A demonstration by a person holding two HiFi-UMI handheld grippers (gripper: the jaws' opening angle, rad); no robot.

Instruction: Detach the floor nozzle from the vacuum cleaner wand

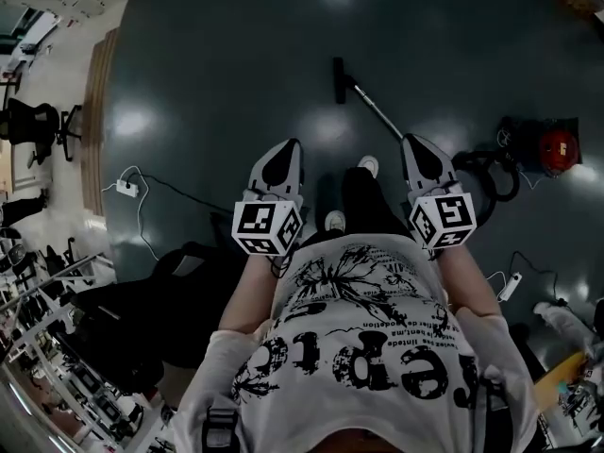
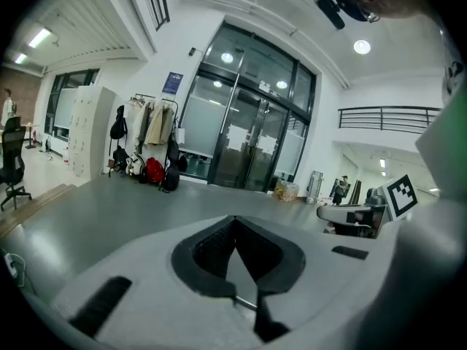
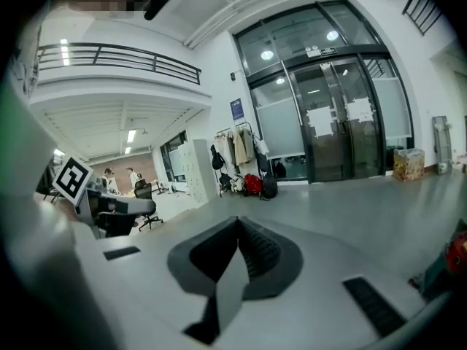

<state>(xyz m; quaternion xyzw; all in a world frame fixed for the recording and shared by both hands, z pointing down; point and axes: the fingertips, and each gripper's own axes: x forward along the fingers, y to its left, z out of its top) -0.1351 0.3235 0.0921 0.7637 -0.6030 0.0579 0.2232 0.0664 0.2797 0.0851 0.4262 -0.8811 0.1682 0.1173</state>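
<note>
From above, the dark floor (image 1: 236,55) looks dim and glossy, with soft white blobs of glare where overhead lamps bounce off it. The strip at the far left is washed out. That view bends hard at its rim. At gripper level the hall is far brighter: a round ceiling lamp (image 2: 362,47) glows, the glass doors (image 3: 343,122) are evenly lit, and shadows are faint. Both views curve straight lines and fade to black corners. The near shells of the left gripper (image 2: 235,223) and right gripper (image 3: 237,223) look soft.
</note>
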